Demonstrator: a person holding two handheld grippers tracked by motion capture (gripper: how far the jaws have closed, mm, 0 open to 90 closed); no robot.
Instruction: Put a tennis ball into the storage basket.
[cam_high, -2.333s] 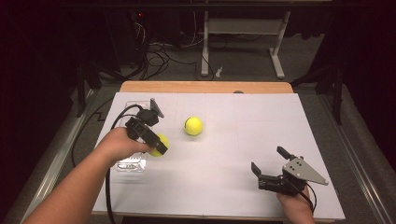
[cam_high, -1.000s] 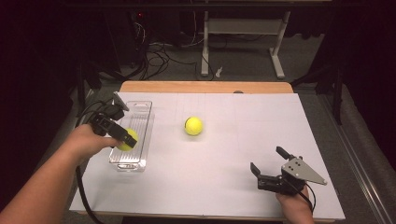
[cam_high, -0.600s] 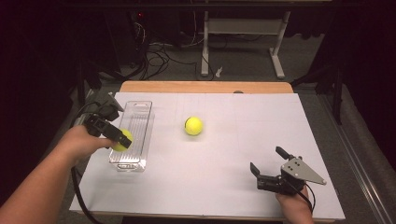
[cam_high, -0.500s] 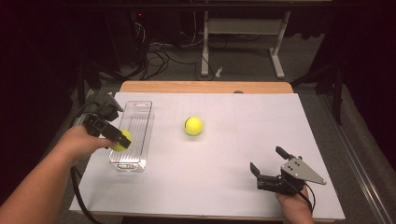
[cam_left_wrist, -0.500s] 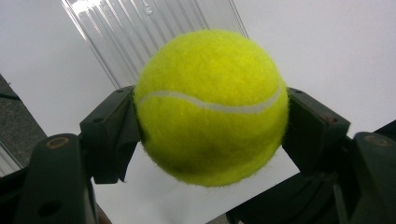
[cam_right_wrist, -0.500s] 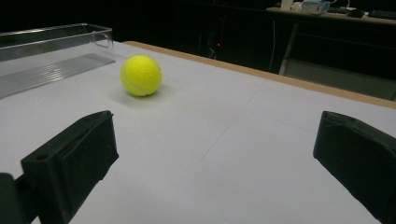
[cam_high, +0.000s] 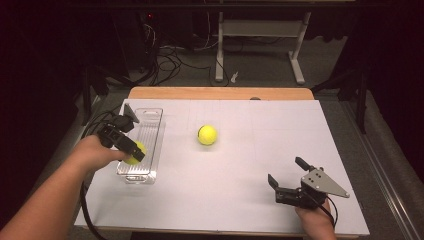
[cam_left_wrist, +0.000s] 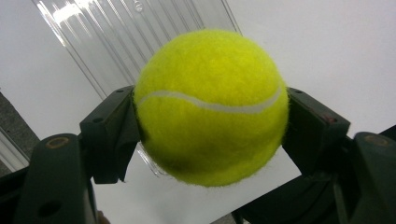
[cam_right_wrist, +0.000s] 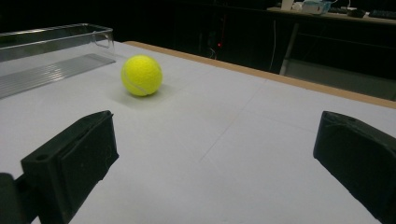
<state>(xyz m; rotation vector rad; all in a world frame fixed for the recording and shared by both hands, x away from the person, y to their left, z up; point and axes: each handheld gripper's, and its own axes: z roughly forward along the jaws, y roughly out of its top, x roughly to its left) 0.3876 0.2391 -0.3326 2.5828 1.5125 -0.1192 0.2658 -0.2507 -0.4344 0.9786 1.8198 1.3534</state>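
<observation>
My left gripper (cam_high: 134, 152) is shut on a yellow tennis ball (cam_left_wrist: 210, 105), holding it above the near left part of a clear plastic tray (cam_high: 150, 135) at the table's left side. In the left gripper view both black jaws press on the ball's sides, with the tray's ribbed floor (cam_left_wrist: 116, 42) behind it. A second tennis ball (cam_high: 207, 135) lies loose on the white table near its middle; it also appears as the tennis ball (cam_right_wrist: 141, 75) ahead of my right gripper. My right gripper (cam_high: 287, 175) rests open at the near right, nothing between its jaws.
The white table top (cam_high: 250, 165) has a wooden strip (cam_high: 220, 93) along its far edge. Beyond it stand a desk frame (cam_high: 260, 35) and floor cables (cam_high: 165, 55). A black cable (cam_high: 85, 210) trails from the left gripper over the near left edge.
The left hand carried its ball leftward from beside the loose ball to over the tray, then nearly stopped. The right gripper has stayed where it was.
</observation>
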